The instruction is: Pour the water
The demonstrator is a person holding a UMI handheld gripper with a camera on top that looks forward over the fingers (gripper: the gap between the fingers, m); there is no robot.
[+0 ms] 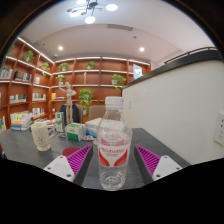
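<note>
2 magenta pads point(77, 158) of my hand-held gripper point(113, 160) flank a clear water bottle point(114, 145) with a red label, standing between them on the grey worktop point(25, 150). I cannot tell whether they press it. A cup point(41, 135) stands beyond, near shelves point(25, 85).

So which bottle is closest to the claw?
The clear water bottle with the red label and white cap, standing between the claw's open fingers. The other containers stand farther back on the table.
</note>
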